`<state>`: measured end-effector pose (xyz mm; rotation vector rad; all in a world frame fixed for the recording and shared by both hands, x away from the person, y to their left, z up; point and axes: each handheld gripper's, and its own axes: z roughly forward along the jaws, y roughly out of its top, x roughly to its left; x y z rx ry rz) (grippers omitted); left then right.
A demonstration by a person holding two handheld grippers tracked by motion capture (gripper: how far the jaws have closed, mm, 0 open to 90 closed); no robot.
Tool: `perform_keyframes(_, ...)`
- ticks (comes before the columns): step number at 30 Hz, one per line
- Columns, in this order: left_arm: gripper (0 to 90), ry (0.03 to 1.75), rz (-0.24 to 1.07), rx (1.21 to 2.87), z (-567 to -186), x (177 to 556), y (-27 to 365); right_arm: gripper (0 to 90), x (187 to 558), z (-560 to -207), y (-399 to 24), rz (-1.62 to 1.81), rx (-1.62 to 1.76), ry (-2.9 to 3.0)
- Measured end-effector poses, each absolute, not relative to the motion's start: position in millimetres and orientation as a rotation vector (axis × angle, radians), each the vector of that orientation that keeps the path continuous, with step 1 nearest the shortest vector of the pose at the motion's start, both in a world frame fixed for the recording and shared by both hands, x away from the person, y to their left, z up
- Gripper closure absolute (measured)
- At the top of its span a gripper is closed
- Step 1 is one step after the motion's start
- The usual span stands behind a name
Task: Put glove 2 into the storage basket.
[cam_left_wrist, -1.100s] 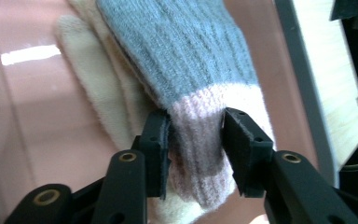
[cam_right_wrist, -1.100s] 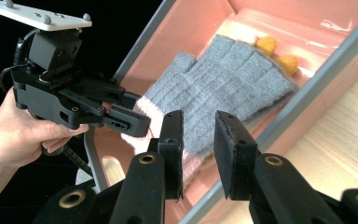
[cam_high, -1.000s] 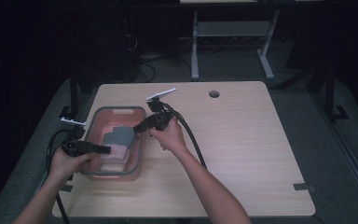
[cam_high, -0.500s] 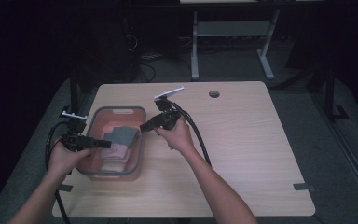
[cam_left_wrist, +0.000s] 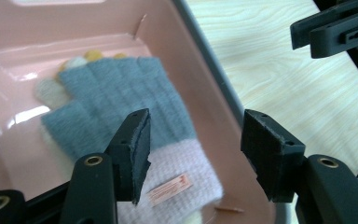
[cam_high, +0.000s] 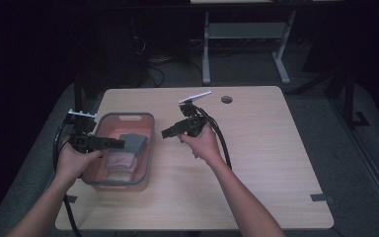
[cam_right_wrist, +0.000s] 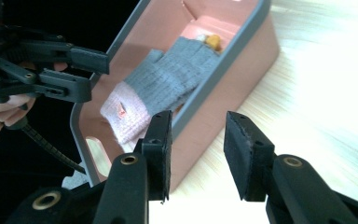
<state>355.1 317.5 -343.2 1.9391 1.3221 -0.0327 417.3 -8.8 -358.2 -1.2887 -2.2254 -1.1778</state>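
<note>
Left claw (cam_left_wrist: 193, 154) is hanging over the near end of the pink bin (cam_left_wrist: 214, 88), jaws spread wide and gripping nothing. Seen through its own camera, the gap is framing the pale pink cuff of the grey glove (cam_left_wrist: 121, 100), with the bin's grey rim running under the far jaw. Judging by that line-up, the claw is poised for a grab at the cuff, the easiest part to pinch.

Right claw (cam_right_wrist: 196, 149) is also standing open and empty, jaws apart with only bin wall and table between them. It is waiting outside the bin's long side, over bare table (cam_right_wrist: 317, 88), pointing in at the glove (cam_right_wrist: 168, 77). Probably staying clear so the two claws are not crowding one another in a narrow tub.

High view: left claw (cam_high: 118, 143) is reaching across the bin (cam_high: 148, 148) from its left edge; right claw (cam_high: 165, 133) is hovering just right of the bin, near but apart.

Glove is lying flat on the bin floor, fingers away from the left claw, partly covering something cream and yellow, possibly its pair. Cannot tell.
</note>
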Motion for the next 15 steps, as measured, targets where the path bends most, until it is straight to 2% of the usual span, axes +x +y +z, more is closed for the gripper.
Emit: perform_keyframes(15, 39.8, 1.253, -0.058, 1.943, -336.7, 358.8, 289.4, 58.1, 411.5, -353.7, -46.7, -1.180, -1.355, -2.241)
